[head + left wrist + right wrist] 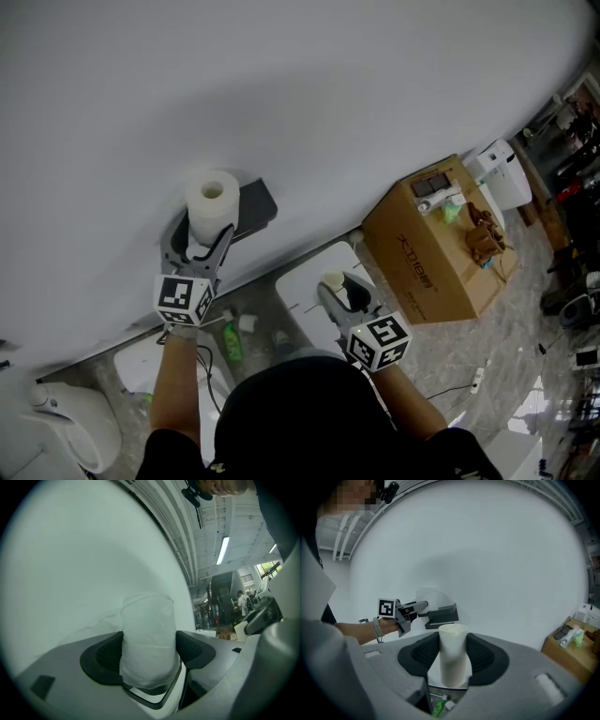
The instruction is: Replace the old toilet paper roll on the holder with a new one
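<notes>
A full white toilet paper roll (212,202) stands against the white wall at the dark grey holder (255,208). My left gripper (201,236) reaches level to it, and its pads lie against both sides of the roll (149,639). My right gripper (339,291), lower and to the right, is shut on a thin white roll (452,653) that stands upright between its pads. The right gripper view also shows the holder (443,614) and the full roll (429,595) on the wall, with the left gripper (417,606) at them.
A cardboard box (427,248) with small items on top stands on the floor to the right. A white toilet (66,422) is at the lower left and a green bottle (231,342) lies below the holder. A white cabinet top (305,281) sits under the right gripper.
</notes>
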A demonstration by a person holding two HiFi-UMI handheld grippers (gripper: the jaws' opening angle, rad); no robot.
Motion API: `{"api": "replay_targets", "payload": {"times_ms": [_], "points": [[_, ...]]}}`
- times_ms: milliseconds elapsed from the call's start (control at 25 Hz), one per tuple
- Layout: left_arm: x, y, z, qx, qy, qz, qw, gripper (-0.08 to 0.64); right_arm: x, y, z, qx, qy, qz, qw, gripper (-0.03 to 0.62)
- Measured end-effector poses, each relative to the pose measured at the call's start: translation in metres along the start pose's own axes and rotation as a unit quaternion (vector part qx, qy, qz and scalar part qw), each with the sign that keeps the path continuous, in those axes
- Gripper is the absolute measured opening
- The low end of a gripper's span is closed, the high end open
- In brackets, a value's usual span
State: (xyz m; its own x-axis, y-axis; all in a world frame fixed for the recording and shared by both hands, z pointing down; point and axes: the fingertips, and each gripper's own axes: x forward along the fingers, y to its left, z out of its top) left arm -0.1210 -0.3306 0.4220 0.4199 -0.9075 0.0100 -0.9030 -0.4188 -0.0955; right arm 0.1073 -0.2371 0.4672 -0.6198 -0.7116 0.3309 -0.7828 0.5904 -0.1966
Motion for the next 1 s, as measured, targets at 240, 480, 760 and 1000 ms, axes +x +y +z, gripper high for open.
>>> {"api": "replay_targets", "payload": {"times_ms": [240, 480, 760, 1000], "points": [[0.011, -0.004, -0.007, -0.017, -0.002, -0.007, 0.9998, 0.351, -0.001, -0.004, -0.003, 0.004, 0.002, -0.003, 1.0, 0.179], [0.006, -0.006, -0.014, -0.009, 0.011, -0.002, 0.9999, 0.359, -0.002, -0.005, -0.007, 0.008, 0.005, -0.003, 1.0, 0.179], [-0.02, -0.002, -0.016, -0.022, 0.009, 0.007, 0.9997, 0.364, 0.0, 0.003, -0.006, 0.006, 0.004, 0.007, 1.0, 0.179], [-0.061, -0.001, -0.013, -0.04, 0.01, 0.013, 0.9991, 0.357, 0.007, 0.022, -0.003, 0.001, -0.003, 0.028, 1.0, 0.178]]}}
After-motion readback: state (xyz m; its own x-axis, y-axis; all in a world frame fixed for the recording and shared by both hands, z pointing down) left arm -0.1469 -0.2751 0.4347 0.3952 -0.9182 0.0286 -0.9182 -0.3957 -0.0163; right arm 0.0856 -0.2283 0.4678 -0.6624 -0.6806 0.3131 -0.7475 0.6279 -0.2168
